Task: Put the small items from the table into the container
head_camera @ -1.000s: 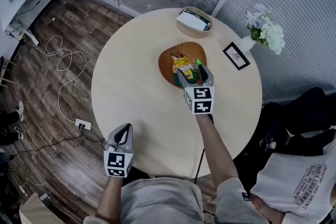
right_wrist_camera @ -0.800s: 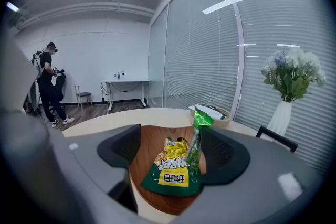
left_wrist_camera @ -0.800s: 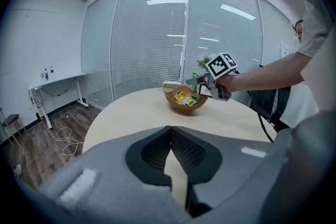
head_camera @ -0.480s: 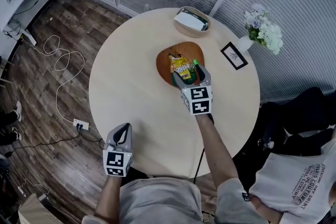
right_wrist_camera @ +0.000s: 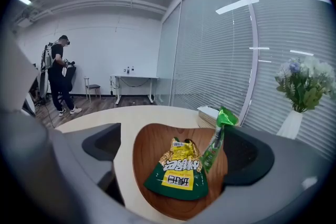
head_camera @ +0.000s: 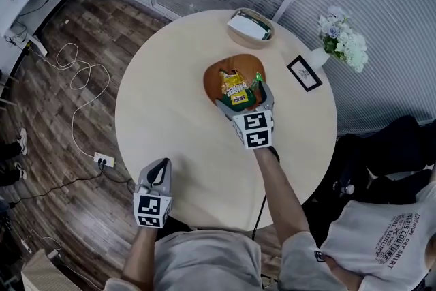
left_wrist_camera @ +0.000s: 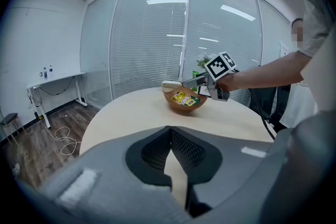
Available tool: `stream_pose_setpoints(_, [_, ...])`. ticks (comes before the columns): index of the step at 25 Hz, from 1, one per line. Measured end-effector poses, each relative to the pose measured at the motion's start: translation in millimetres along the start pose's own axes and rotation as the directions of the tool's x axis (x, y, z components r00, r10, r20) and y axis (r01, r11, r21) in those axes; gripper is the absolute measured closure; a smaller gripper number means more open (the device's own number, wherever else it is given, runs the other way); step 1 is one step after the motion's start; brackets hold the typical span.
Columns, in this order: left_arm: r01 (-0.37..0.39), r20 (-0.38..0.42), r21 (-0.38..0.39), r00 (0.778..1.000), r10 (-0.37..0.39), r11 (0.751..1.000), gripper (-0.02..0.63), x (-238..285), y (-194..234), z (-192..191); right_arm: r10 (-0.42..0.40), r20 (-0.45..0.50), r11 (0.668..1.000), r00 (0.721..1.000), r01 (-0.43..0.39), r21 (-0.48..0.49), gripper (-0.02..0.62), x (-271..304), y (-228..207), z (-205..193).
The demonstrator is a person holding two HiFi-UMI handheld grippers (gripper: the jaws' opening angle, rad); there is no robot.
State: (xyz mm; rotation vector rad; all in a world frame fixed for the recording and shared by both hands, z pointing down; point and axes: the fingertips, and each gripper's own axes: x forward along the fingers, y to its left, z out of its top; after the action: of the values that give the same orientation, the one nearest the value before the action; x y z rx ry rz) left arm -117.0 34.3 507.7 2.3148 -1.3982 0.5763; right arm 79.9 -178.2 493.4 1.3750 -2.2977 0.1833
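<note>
— What do we get from the head view?

— We look down on a round table (head_camera: 170,105) with a wooden bowl (head_camera: 242,63) past its middle. Our right gripper (head_camera: 244,99) reaches over the bowl's near rim. Our left gripper (head_camera: 157,172) hangs at the table's near edge, well apart from the bowl.

— And the left gripper view?

— We find its jaws together at the tips, with nothing between them. The bowl sits far across the table.

— The right gripper view?

— There our jaws stand wide apart and are opening. A yellow-and-green snack packet (right_wrist_camera: 178,170) lies flat in the bowl between them, and neither pad touches it. A slim green sachet (right_wrist_camera: 216,141) stands upright just inside the right jaw, its foot in the bowl. We cannot tell whether it leans on that pad.

— Anything else on the table?

— We see a vase of flowers (head_camera: 344,37), a picture frame (head_camera: 305,72) and a basket (head_camera: 251,26) at the far edge.
</note>
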Motion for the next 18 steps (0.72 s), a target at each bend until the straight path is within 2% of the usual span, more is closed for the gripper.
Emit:
stream_pose_setpoints(5, [-0.001,-0.002,0.000,1.000,0.001,1.000,0.609,-1.2,2.0,-0.7,0.055,-0.037,0.998,0.998,-0.055,0.005,0.021,1.5,14.9,-5.0])
stream_pose_setpoints(13, [0.006,0.002,0.000,1.000,-0.006,1.000,0.609,4.7,-0.5,2.7,0.046,-0.033,0.999,0.998,-0.046,0.005,0.037,-1.6,12.2,-7.3])
stream_pose_setpoints(16, [0.009,0.011,0.008,1.000,-0.009,1.000,0.609,5.7,0.1,7.9,0.032,-0.020,0.999,0.999,-0.032,0.009,0.068,-6.1,9.6,-3.1])
stream_pose_setpoints(18, [0.013,0.013,0.011,1.000,-0.013,1.000,0.609,5.7,-1.4,10.3,0.023,-0.013,1.000,1.000,-0.023,0.015,0.116,-9.3,7.5,-0.5])
